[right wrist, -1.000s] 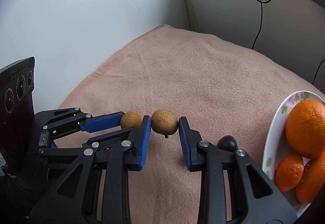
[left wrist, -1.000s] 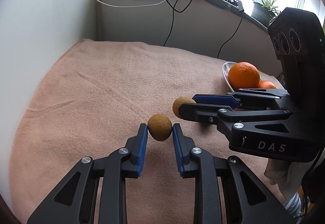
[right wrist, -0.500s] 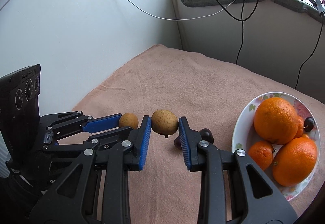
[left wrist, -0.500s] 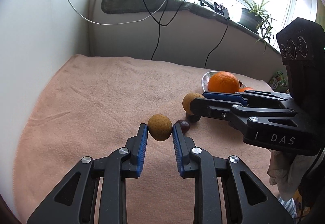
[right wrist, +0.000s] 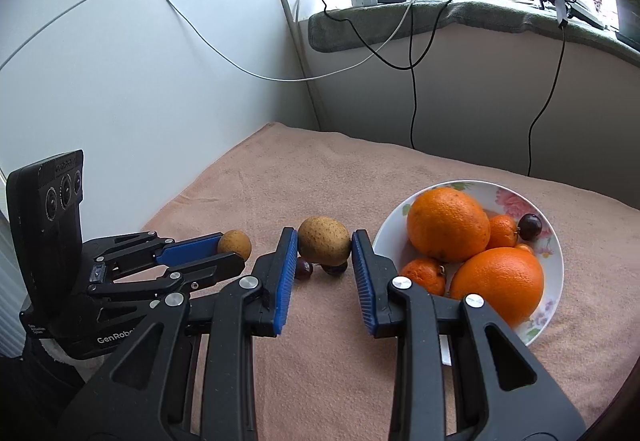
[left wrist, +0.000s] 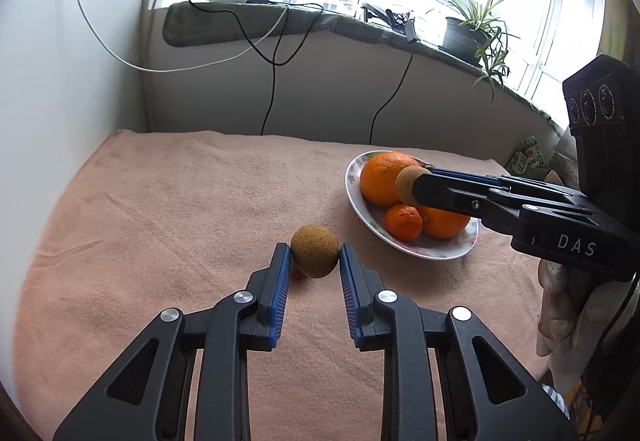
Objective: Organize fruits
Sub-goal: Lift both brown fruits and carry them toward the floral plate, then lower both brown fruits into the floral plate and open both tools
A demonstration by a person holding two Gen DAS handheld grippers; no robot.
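My left gripper (left wrist: 315,256) is shut on a small round brown fruit (left wrist: 315,250), held above the pink cloth (left wrist: 180,209). My right gripper (right wrist: 325,245) is shut on a second, larger brown fruit (right wrist: 324,245), held above the cloth just left of the plate. In the left wrist view that fruit (left wrist: 412,185) hangs in front of the floral plate (left wrist: 356,197), which holds oranges (left wrist: 382,177) and tangerines. In the right wrist view the plate (right wrist: 516,197) holds two oranges (right wrist: 448,225), tangerines and a dark cherry (right wrist: 530,226). Two dark cherries (right wrist: 304,268) lie on the cloth below my right fingers.
White walls close the left side and back. A windowsill with a grey mat, chargers, hanging cables (left wrist: 276,81) and a potted plant (left wrist: 476,29) runs behind the table. The left gripper body (right wrist: 80,273) sits left of my right gripper.
Both grippers have risen with their brown fruits, and the plate of oranges has come fully into view. The right gripper now reaches the plate in the left wrist view.
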